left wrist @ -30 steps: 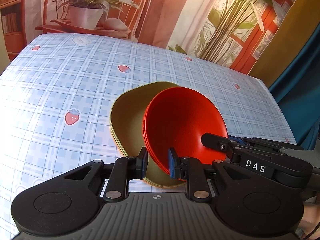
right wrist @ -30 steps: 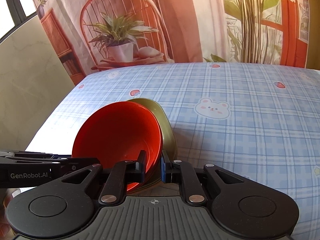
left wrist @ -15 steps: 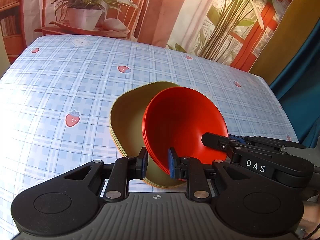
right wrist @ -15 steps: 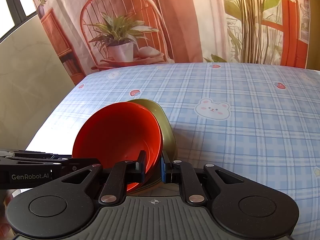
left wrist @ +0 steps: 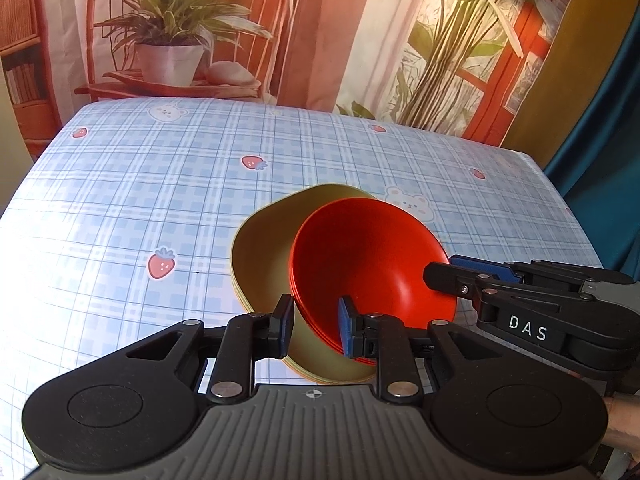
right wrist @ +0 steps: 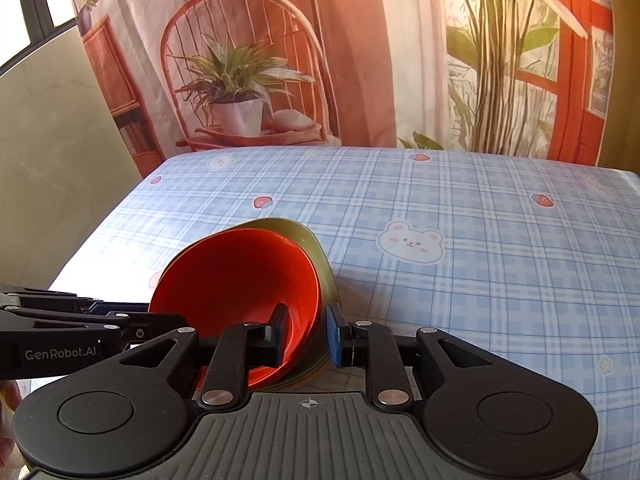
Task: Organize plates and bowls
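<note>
1. Both hand-held grippers have widened a little since the earlier frames, and their jaws are opening now.
2. Nearest, the left hand-held gripper [left wrist: 313, 326] stands narrow around the rims of the red bowls [left wrist: 368, 264]; its pads look to have let go, with small gaps at either side.
3. Opposite it, the right hand-held gripper [right wrist: 306, 330] is likewise narrow, straddling the red bowls' other rim and the yellow-green plate [right wrist: 324, 268] edges, one pad inside the bowl, one outside.
4. Nested red bowls sit tilted in the stacked yellow-green plates near the front edge of the surface [left wrist: 140, 200], which wears a blue plaid cloth.
5. Beyond hangs a printed backdrop [right wrist: 360, 60].
</note>
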Action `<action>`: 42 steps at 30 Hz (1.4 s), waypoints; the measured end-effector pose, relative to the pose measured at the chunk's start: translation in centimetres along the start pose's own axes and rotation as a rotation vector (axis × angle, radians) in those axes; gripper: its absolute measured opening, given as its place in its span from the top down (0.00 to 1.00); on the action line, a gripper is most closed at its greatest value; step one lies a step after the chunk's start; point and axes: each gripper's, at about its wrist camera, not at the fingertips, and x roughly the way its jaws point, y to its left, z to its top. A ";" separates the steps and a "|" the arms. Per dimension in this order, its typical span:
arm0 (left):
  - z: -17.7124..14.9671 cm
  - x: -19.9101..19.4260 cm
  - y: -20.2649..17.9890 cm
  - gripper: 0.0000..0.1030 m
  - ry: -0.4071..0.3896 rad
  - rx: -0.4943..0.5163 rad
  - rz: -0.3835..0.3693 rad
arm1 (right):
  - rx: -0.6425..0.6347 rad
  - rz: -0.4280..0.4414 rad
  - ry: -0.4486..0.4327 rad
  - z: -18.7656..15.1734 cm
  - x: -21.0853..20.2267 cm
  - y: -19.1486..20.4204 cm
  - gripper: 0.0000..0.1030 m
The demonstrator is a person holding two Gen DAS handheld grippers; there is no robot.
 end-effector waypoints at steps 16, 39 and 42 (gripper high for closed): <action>-0.1 -5.7 -2.4 0.50 -0.128 0.089 0.075 | -0.012 -0.027 -0.094 0.1 -4.7 0.4 0.72; -6.0 -21.3 -7.6 0.00 -0.455 0.136 0.279 | -0.085 -0.206 -0.346 -4.3 -21.4 4.2 0.00; -6.6 -22.9 -7.4 0.00 -0.443 0.101 0.244 | -0.083 -0.216 -0.377 -4.9 -23.2 4.7 0.00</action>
